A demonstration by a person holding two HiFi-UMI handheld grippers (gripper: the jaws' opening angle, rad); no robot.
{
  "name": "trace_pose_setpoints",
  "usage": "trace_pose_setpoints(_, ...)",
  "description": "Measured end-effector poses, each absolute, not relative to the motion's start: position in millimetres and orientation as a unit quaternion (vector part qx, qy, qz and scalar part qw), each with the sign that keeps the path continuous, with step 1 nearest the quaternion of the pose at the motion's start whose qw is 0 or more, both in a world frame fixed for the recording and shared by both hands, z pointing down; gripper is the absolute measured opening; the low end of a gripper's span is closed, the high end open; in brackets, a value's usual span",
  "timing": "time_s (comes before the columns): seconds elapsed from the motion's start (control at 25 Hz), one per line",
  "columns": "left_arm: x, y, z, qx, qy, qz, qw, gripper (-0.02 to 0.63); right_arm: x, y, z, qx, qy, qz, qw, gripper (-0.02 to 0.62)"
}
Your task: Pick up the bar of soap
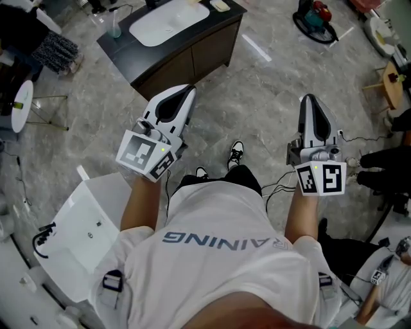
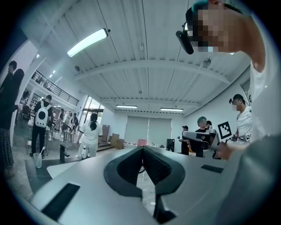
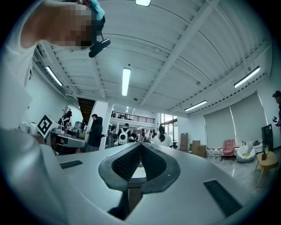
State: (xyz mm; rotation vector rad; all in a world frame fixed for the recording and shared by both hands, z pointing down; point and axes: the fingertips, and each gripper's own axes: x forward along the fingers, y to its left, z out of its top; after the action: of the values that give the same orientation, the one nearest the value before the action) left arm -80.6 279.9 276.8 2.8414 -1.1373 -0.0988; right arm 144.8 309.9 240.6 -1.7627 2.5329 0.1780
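A dark vanity (image 1: 186,54) with a white oval sink (image 1: 168,20) stands on the marble floor ahead of me. On its counter, right of the sink, lies a small pale bar (image 1: 220,5), likely the soap. My left gripper (image 1: 184,94) is held at waist height, well short of the vanity, jaws shut and empty. My right gripper (image 1: 309,100) is raised beside it, also shut on nothing. Both gripper views tilt up toward the ceiling; the left gripper (image 2: 142,148) and the right gripper (image 3: 140,145) show their pads meeting, and the soap is outside both views.
A white basin unit (image 1: 83,225) stands at my lower left and a round white side table (image 1: 22,103) at the far left. A clear bottle (image 1: 114,29) is on the counter's left end. Cables and another person's legs (image 1: 379,160) are at right.
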Motion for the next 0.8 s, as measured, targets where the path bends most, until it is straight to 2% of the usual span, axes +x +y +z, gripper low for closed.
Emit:
trace_pose_setpoints(0.32, -71.6, 216.6, 275.1, 0.919, -0.393, -0.023, 0.033, 0.008, 153.7, 232.1, 248.2, -0.546, 0.836, 0.051, 0.028, 0.012)
trace_pose_setpoints(0.8, 13.7, 106.2, 269.0, 0.902, -0.432, -0.003, 0.027, 0.008, 247.2, 99.2, 259.7, -0.518, 0.854, 0.021, 0.043, 0.012)
